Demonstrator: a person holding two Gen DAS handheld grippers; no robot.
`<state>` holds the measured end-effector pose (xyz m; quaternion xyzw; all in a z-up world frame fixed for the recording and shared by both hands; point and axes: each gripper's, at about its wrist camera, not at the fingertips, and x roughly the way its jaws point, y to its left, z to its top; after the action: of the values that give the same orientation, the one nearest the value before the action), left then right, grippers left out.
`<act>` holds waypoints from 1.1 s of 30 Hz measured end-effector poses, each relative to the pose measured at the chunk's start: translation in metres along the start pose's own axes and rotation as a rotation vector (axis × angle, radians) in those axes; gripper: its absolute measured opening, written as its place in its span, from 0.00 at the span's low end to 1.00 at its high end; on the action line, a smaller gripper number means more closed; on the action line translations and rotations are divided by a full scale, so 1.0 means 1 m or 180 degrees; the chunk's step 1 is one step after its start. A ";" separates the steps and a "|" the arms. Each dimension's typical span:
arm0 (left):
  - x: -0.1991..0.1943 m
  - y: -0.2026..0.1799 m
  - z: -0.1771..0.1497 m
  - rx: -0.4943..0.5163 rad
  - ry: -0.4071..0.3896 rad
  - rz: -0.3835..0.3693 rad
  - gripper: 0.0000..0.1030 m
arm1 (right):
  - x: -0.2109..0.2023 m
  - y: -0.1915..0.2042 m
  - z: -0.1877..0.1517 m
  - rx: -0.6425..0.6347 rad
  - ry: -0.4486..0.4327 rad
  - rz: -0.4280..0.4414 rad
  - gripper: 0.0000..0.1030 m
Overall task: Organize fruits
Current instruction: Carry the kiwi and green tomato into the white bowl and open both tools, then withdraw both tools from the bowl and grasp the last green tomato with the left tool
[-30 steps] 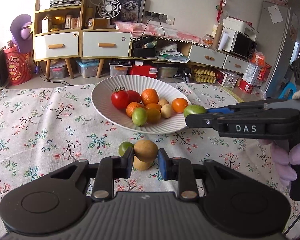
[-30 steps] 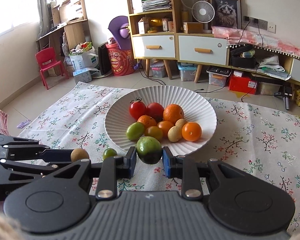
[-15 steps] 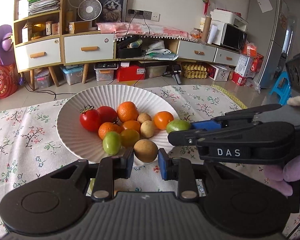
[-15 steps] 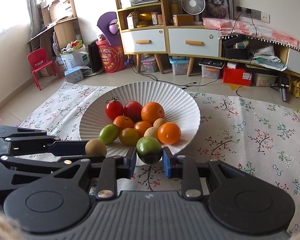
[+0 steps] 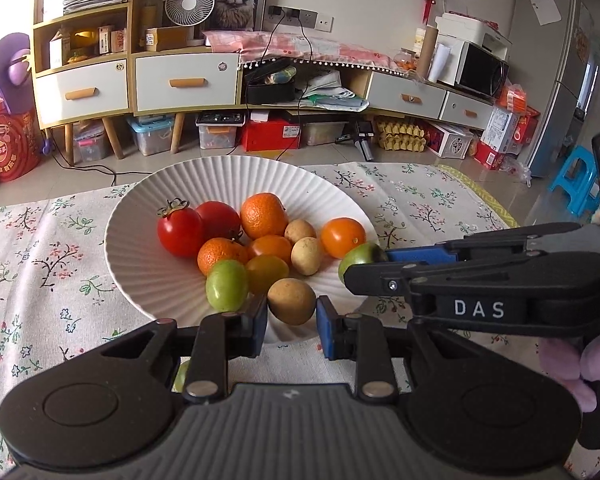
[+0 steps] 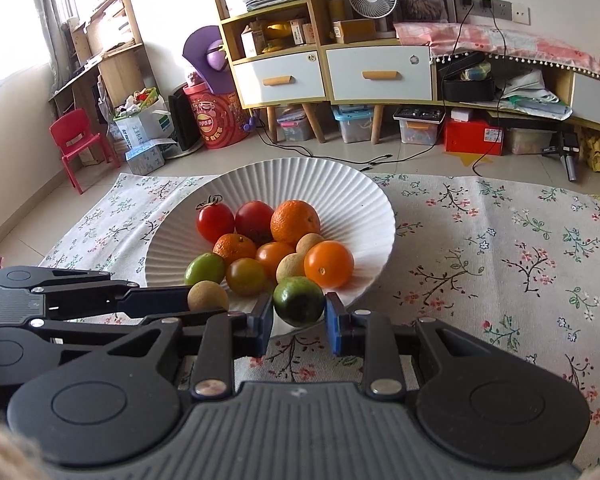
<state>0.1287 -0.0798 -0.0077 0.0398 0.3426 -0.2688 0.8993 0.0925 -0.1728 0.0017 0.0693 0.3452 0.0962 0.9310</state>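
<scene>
A white ribbed bowl (image 5: 148, 264) (image 6: 340, 184) on the floral cloth holds red tomatoes, oranges, a green fruit and small tan fruits. My left gripper (image 5: 291, 316) is shut on a tan round fruit (image 5: 291, 300), held over the bowl's near rim. From the right, my right gripper (image 6: 298, 312) is shut on a dark green fruit (image 6: 298, 300) (image 5: 358, 258) at the bowl's near right rim. In the right wrist view the left gripper's arm comes in from the left with the tan fruit (image 6: 207, 297) at its tip.
A small green fruit (image 5: 180, 376) lies on the cloth (image 6: 500, 248) just under my left gripper. A gloved hand (image 5: 572, 364) holds the right gripper. Cabinets, boxes and a red chair (image 6: 80, 144) stand on the floor beyond the table's far edge.
Both grippers have come forward to the bowl with their fruits. The tan fruit now hangs over the near rim, and the green fruit left on the cloth has slipped beneath the left gripper.
</scene>
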 end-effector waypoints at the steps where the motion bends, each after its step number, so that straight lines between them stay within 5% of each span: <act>1: 0.000 0.001 0.000 0.0000 0.0001 0.0003 0.19 | 0.000 0.000 0.000 0.0012 -0.0007 0.0009 0.24; 8: -0.005 0.005 -0.003 -0.0031 -0.0044 -0.0037 0.22 | 0.000 0.000 0.001 0.0071 -0.0038 0.0058 0.26; 33: -0.059 0.038 -0.041 0.0191 0.0079 0.0029 0.60 | -0.027 0.022 -0.009 0.0066 -0.0040 0.0009 0.70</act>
<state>0.0868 -0.0102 -0.0055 0.0716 0.3454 -0.2742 0.8946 0.0631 -0.1567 0.0164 0.0799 0.3402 0.0935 0.9323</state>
